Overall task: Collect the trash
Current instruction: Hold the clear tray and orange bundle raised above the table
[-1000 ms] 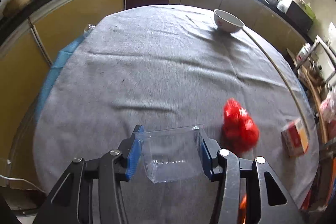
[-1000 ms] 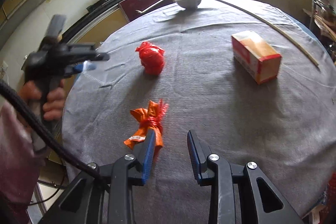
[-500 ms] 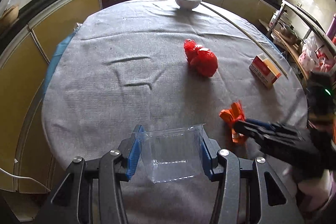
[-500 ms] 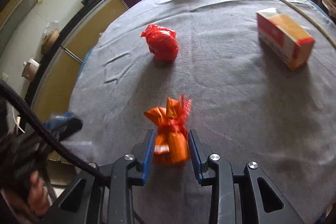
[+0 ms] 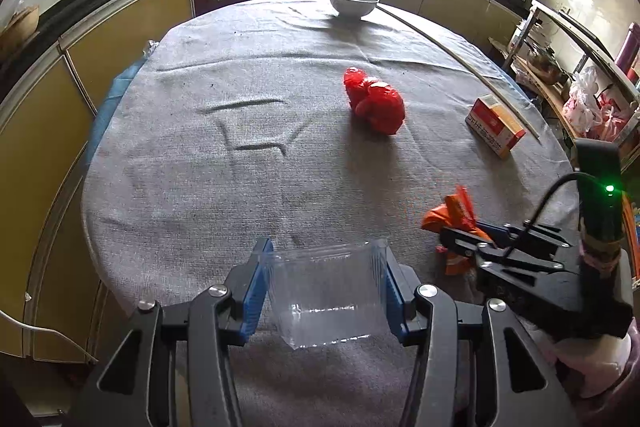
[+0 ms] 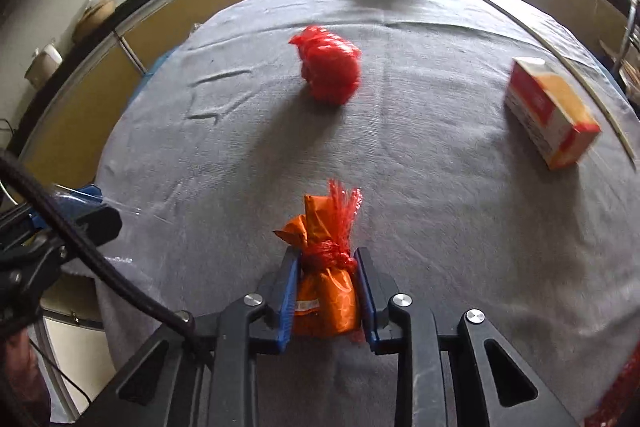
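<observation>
Counter point(image 5: 224, 187) under grey cloth is showing its near rim only in the left view; middle is lying open. Red bag point(image 6: 328, 71) at 12, carton point(image 6: 552, 115) at 2. Left tool point(image 5: 324, 275) is gripping a clear plastic tub point(image 5: 324, 299), part open. Right tool point(image 6: 326, 287) is clamping the orange packet point(image 6: 326, 291), near edge, narrowest gap.

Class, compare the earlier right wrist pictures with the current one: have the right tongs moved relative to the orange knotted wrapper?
Yes. The right tongs advanced over the grey tablecloth onto the orange knotted wrapper, which they now clamp.
</observation>
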A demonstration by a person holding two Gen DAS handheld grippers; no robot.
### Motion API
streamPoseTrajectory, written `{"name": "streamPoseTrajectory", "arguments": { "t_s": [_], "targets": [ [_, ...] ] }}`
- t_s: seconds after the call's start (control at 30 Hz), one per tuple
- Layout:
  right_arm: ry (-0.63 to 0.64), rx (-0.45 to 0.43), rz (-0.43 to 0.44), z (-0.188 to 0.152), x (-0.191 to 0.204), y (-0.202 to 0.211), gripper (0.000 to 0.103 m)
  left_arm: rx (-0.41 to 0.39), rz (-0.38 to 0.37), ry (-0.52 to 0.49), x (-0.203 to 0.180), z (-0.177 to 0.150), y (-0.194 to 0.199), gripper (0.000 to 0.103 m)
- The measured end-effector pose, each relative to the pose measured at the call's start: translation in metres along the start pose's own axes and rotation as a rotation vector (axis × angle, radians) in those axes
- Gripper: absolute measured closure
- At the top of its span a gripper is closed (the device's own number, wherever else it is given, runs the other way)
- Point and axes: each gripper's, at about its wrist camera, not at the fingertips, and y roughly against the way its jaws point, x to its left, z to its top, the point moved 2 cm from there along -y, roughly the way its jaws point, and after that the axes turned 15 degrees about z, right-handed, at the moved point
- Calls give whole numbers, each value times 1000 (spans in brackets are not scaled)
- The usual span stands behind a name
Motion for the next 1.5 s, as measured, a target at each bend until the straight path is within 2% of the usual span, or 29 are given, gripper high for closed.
{"name": "streamPoseTrajectory", "arguments": {
  "t_s": [0.13, 0.37, 0.6, 1.03, 1.5],
  "targets": [
    [-68, -54, 58, -11, -14, 27, 74, -28, 8, -20, -8, -3, 13, 51],
    [-105, -158, 105, -36, -22, 79, 74, -98, 49, -78, -30, -8, 37, 51],
    [-97, -242, 100, -60, -19, 118, 74, -191, 116, -134, -49, -16, 66, 51],
    [-68, -339, 85, -77, -7, 159, 74, -332, 181, -194, -68, -25, 108, 50],
    [-28, -382, 88, -86, 13, 177, 74, -387, 203, -190, -66, -35, 130, 50]
  ]
}}
